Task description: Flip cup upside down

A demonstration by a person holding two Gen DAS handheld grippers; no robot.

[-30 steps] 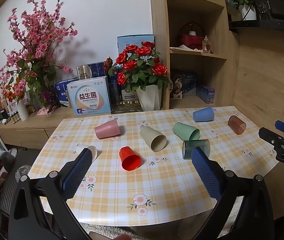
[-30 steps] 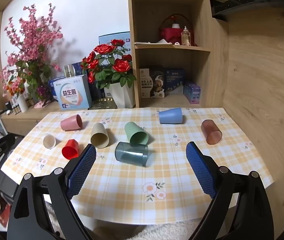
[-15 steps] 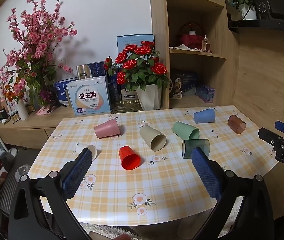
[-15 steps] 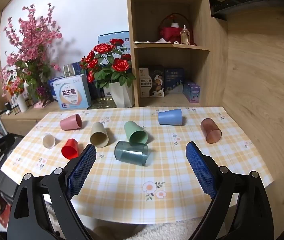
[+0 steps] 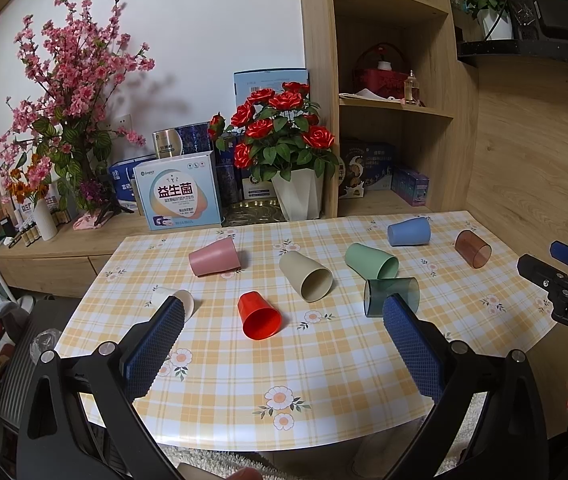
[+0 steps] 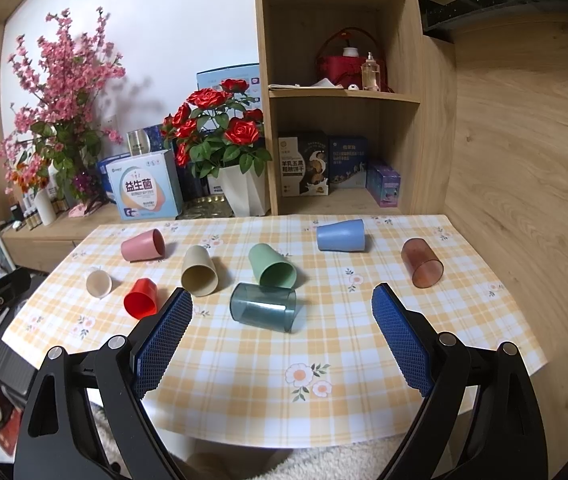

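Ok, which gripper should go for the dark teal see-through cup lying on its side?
Probably the right. Both grippers are open and empty, but the right gripper frames the dark teal see-through cup between its fingers. For the left gripper, that cup sits off behind its right finger; the red plastic cup is centred instead.

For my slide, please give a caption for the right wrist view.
Open right gripper faces eight cups lying sideways on the checked table.
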